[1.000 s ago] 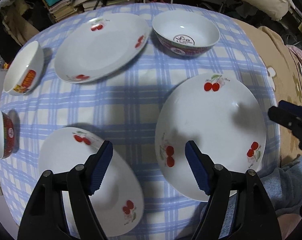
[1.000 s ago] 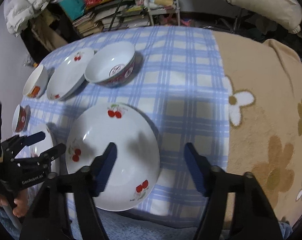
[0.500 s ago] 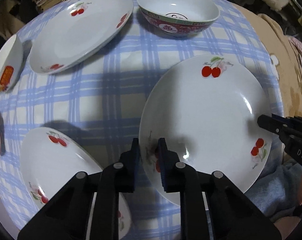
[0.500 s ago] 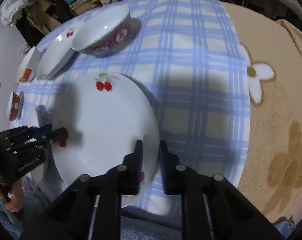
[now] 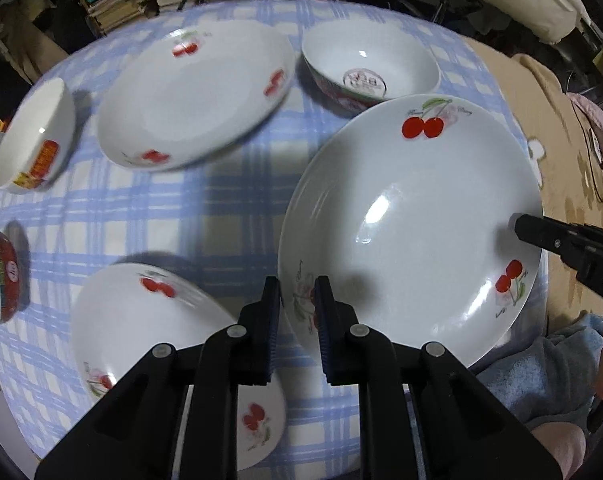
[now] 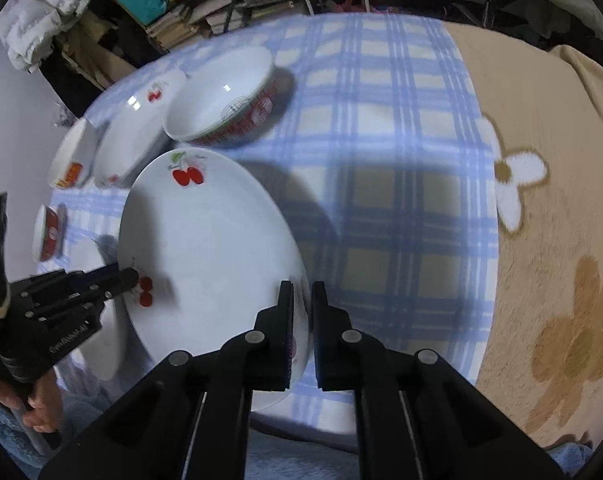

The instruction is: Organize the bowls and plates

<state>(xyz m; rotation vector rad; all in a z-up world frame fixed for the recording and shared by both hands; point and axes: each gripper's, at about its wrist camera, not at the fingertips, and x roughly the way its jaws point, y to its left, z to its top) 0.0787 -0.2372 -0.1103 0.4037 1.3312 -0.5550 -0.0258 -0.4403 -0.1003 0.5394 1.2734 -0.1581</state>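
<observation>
Left gripper (image 5: 297, 300), right gripper (image 6: 302, 308) clamped.

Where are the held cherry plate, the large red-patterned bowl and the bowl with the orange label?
Held cherry plate (image 5: 413, 220), left wrist view, bare centre.
Large red-patterned bowl (image 6: 217, 96), right wrist view, white inside wall.
Bowl with orange label (image 5: 33, 136), left wrist view, inside wall.

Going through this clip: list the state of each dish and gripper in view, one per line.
Large white cherry-print plate: gripped at opposite rims, tilted off the cloth.
Left gripper: shut on its rim.
Right gripper: shut on its rim.
Far white cherry plate: resting, empty.
Near white cherry plate: resting, empty.
Wide red-patterned bowl: upright, empty.
</observation>
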